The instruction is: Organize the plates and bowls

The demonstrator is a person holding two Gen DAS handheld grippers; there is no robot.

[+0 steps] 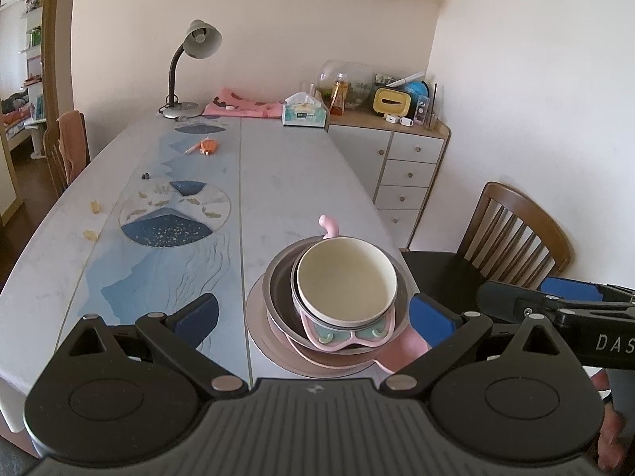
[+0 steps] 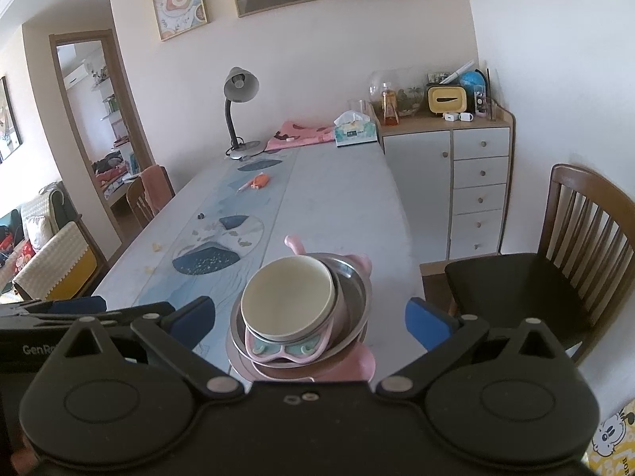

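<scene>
**Cream bowl tops the stack, both tongs wide and empty**

Cream round bowl (image 1: pixel 346 279) sits nested at the top of my pile: beneath it a pink moulded dish with mint patches (image 1: pixel 349 335), then a shallow steel bowl (image 1: pixel 283 313), then a flat pink plate (image 1: pixel 262 337), all on the pale grey table (image 1: pixel 289 182) near its right edge. My left gripper (image 1: pixel 313 319) hangs spread wide, nothing held. Right gripper (image 2: pixel 309 319) likewise gapes around the stack, gripping nothing.
</scene>
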